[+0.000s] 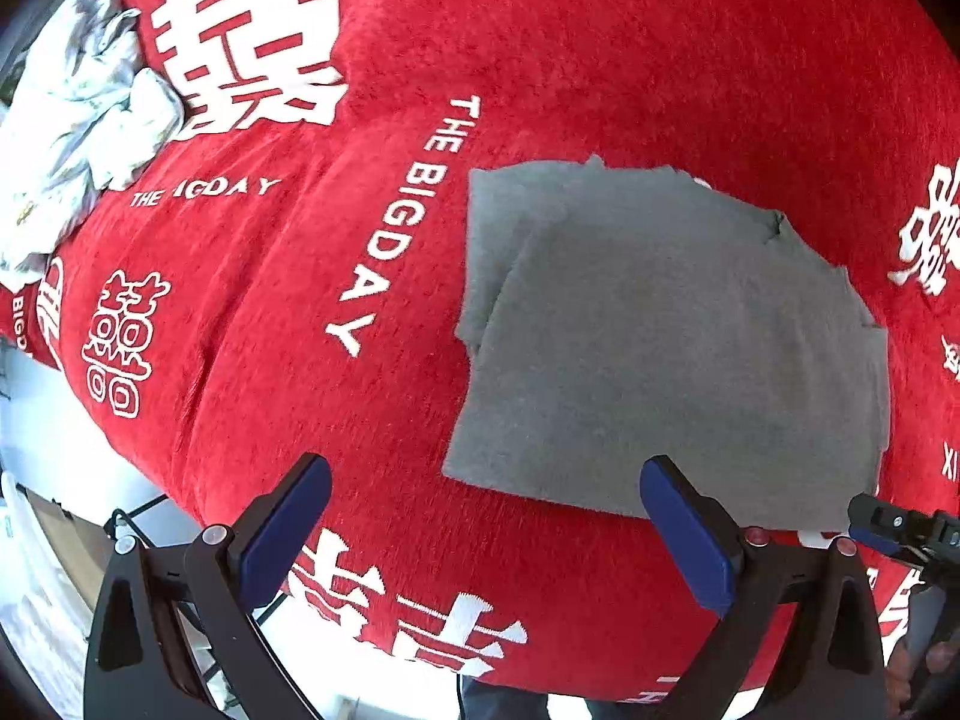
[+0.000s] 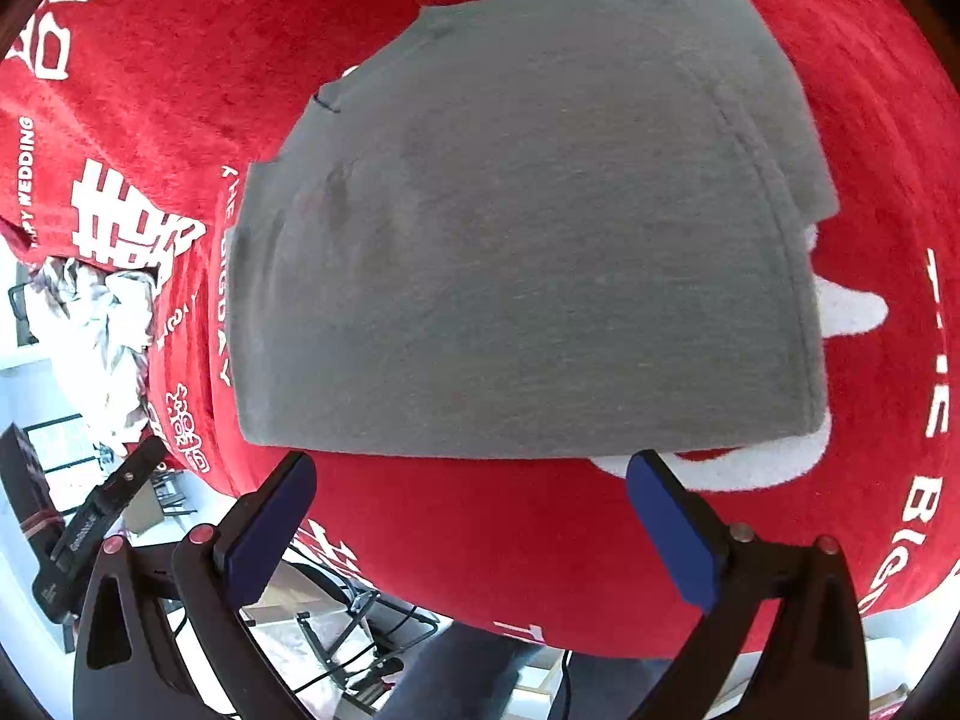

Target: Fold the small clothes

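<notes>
A grey garment lies folded flat into a rough rectangle on the red cloth; it fills the middle of the right wrist view. My left gripper is open and empty, hovering just short of the garment's near edge, toward its left corner. My right gripper is open and empty, just short of the same near edge. The right gripper's tip shows in the left wrist view at the garment's right corner. The left gripper shows at the lower left of the right wrist view.
A crumpled pile of pale clothes lies at the far left of the red cloth, also in the right wrist view. The red cloth has white lettering. The table's near edge runs close below both grippers, with floor and a metal frame beyond.
</notes>
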A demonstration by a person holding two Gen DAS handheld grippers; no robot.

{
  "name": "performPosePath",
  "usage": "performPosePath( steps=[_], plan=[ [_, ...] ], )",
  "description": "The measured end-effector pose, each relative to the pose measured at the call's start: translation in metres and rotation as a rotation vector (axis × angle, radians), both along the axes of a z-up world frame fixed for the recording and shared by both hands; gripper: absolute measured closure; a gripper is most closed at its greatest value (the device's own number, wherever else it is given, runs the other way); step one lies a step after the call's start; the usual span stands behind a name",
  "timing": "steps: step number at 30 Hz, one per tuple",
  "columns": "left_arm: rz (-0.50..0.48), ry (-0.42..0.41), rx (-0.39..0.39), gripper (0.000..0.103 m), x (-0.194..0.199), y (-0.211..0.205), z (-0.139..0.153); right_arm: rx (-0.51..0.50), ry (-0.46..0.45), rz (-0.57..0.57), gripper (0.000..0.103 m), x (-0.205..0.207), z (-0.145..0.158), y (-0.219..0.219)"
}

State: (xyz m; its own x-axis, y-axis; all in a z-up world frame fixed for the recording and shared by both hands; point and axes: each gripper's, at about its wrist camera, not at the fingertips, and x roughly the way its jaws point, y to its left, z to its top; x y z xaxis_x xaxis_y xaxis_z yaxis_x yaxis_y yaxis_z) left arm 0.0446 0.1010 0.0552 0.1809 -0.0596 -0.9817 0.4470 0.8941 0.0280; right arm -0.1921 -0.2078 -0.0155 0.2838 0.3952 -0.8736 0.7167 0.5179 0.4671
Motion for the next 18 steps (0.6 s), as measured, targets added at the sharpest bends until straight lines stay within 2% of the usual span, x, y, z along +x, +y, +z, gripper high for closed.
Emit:
performPosePath(
  steps=[6, 18],
  plan=[
    [-0.002, 0.015, 0.018, 0.0, 0.001, 0.006, -0.006, 0.031, 0.017, -0.032, 0.0, -0.008, -0.008, 0.001],
    [-0.11, 0.051, 0.049, 0.0, 0.037, 0.011, -0.042, 0.058, -0.001, -0.145, 0.0, 0.007, -0.018, 0.026]
  ],
)
